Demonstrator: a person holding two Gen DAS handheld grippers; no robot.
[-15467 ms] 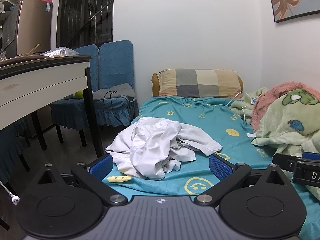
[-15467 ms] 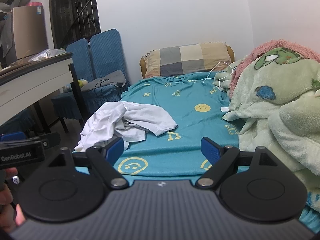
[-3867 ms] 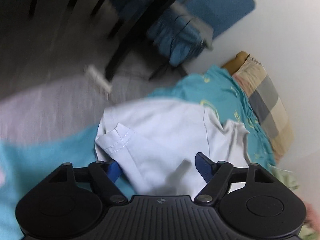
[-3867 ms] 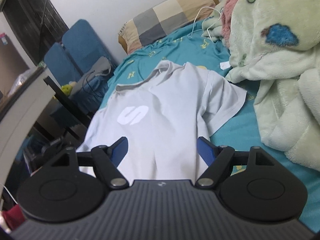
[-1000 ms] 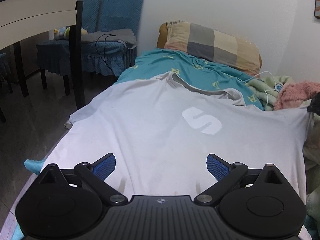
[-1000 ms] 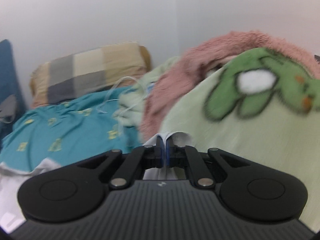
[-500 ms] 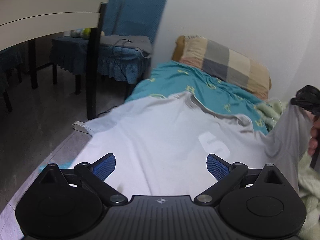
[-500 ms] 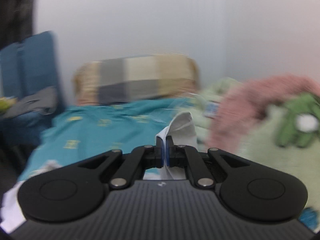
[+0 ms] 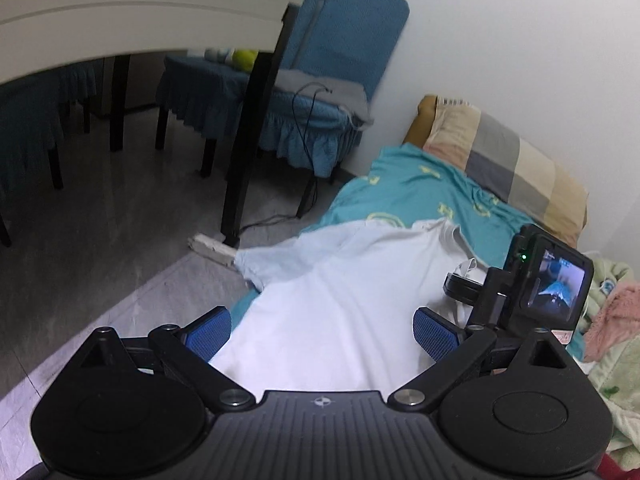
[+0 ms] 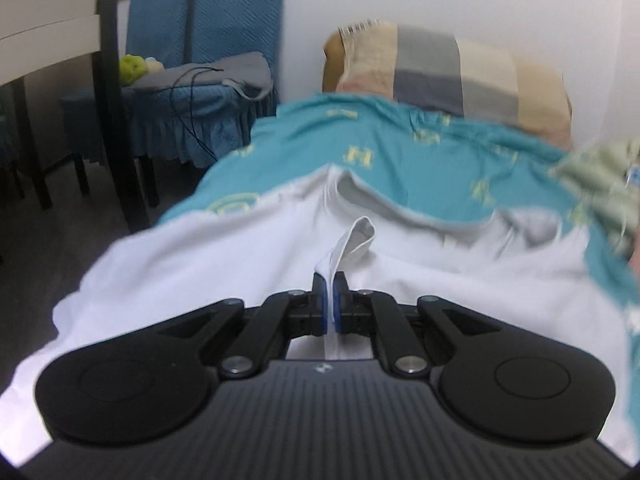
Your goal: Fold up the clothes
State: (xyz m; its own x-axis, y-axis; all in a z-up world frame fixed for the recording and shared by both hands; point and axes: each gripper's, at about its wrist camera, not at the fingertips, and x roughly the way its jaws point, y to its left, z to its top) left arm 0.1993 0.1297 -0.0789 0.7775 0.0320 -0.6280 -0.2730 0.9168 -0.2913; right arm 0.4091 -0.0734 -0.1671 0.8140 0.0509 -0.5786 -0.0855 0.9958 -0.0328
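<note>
Since a second ago my right gripper [image 10: 329, 308] has swung from the blanket side over the white cotton T-shirt [image 9: 340, 312], jaws clamped on a pinch of its sleeve edge. My left gripper [image 9: 320, 330] hovers wide open over the hem, holding nothing. Shirt lies spread on the teal patterned bedsheet [image 10: 400, 160], first side fold underway, rest undone. Far left sleeve hangs off the bed edge. Beyond: plaid pillow [image 10: 440, 68], blue chairs [image 9: 320, 80], green fleece blanket [image 9: 616, 380] crowding right.

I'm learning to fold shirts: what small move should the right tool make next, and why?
Probably carry the pinched edge on across and lay it down: the right tool is shut on the white cotton T-shirt, while the left tool hovers open above it.
</note>
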